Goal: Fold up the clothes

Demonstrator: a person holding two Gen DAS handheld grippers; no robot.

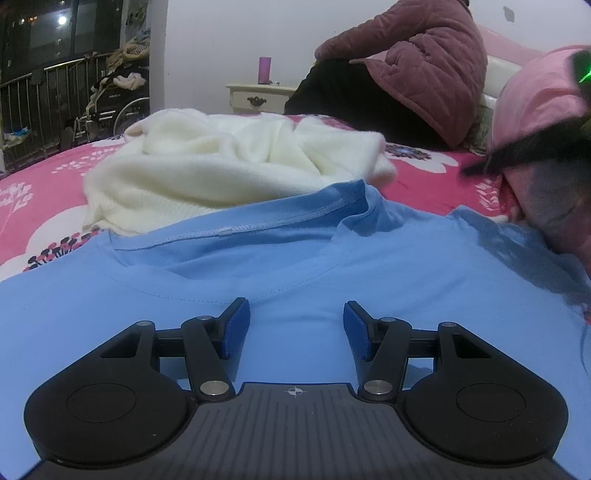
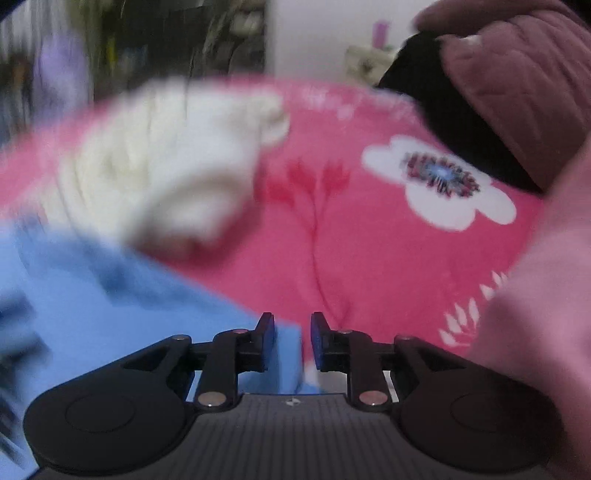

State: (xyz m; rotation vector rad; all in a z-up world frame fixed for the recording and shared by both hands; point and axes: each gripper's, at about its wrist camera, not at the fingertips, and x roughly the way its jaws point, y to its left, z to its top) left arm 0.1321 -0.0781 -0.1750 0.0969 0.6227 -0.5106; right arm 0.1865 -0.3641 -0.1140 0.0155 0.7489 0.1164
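A plain light-blue cotton T-shirt (image 1: 147, 295) lies by a cream-white knitted sweater (image 1: 207, 166) on a hot-pink bedsheet (image 2: 369, 240) printed with white flowers, near a maroon quilted jacket (image 1: 424, 62) and blue-padded black gripper fingers (image 1: 236, 328).

a white wall (image 1: 221, 37) stands behind a cream nightstand (image 1: 255, 96) carrying a purple cup (image 1: 265, 70). at far left a dark window (image 1: 44, 33) shows outside lights above a black metal railing (image 1: 48, 99), with a wheelchair (image 1: 118, 107) piled with clutter beside it. a pink floral bedsheet (image 2: 369, 240) covers the bed.
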